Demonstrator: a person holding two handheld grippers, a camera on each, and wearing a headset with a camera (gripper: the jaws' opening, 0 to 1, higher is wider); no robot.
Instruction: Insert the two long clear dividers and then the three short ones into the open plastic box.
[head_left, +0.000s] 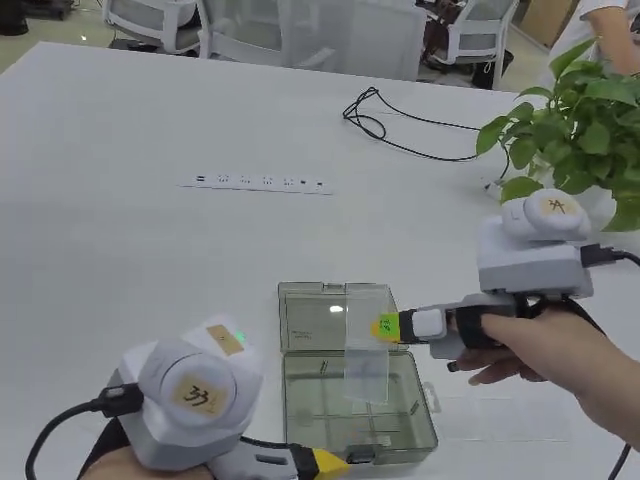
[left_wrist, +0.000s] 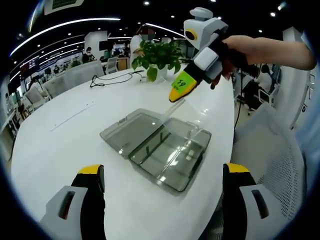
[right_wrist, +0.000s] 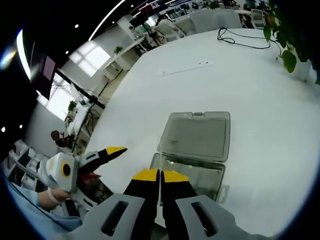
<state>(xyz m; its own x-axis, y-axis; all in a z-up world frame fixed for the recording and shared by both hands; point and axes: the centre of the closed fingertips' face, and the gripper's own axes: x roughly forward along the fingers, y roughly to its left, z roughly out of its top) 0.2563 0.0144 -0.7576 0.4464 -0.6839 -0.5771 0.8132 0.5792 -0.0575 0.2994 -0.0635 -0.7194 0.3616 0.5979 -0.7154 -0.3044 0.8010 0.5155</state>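
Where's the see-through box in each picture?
Head view: the box is at the bottom middle, lid open.
Left gripper view: the box is in the middle.
Right gripper view: the box is in the middle, a bit to the right.
Shared landmark: the green plant on the white table.

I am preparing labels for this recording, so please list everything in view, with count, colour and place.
table: one, white, under everything
plastic box: one, smoky grey, open, at the near edge
clear divider: one, transparent, upright over the box
power strip: one, white, mid table
cable: one, black, far side
plant: one, green, far right
office chairs: at least two, pale, beyond the table
right gripper: one, yellow-tipped, shut on the divider
left gripper: one, yellow-tipped, open, facing the box
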